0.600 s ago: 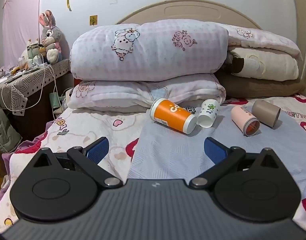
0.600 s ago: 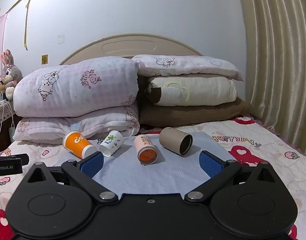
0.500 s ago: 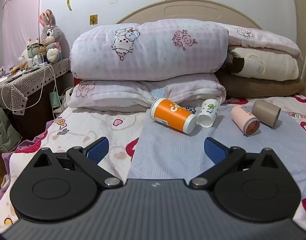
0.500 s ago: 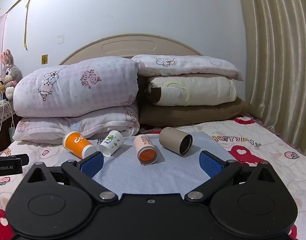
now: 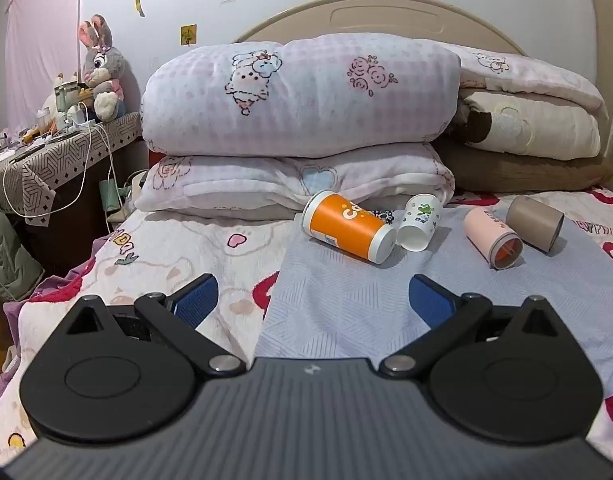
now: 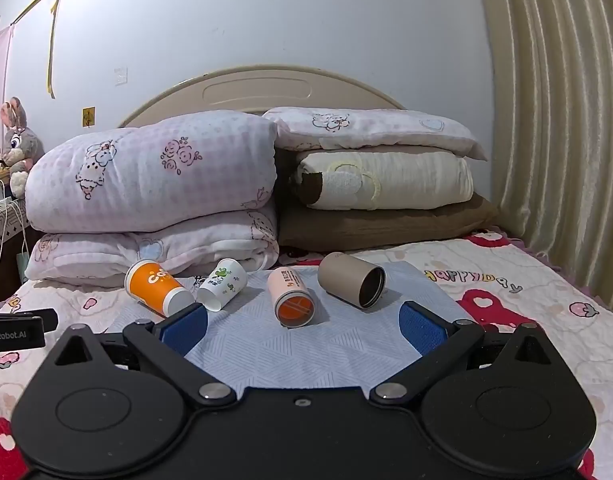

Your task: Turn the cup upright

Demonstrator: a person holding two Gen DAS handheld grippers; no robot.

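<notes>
Plainly all four cups lie tipped on the bed's blue mat (image 6: 306, 352); the orange cup (image 5: 344, 227) looks light, thin, crushable, best pinched mid-wall. Left gripper (image 5: 312, 296) and right gripper (image 6: 302, 326) jaws gape wide, empty.

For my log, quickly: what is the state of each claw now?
Left claw: open, holding nothing.
Right claw: open, holding nothing.

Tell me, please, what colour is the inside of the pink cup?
Orange; the pink cup shows it best in the right wrist view.
</notes>
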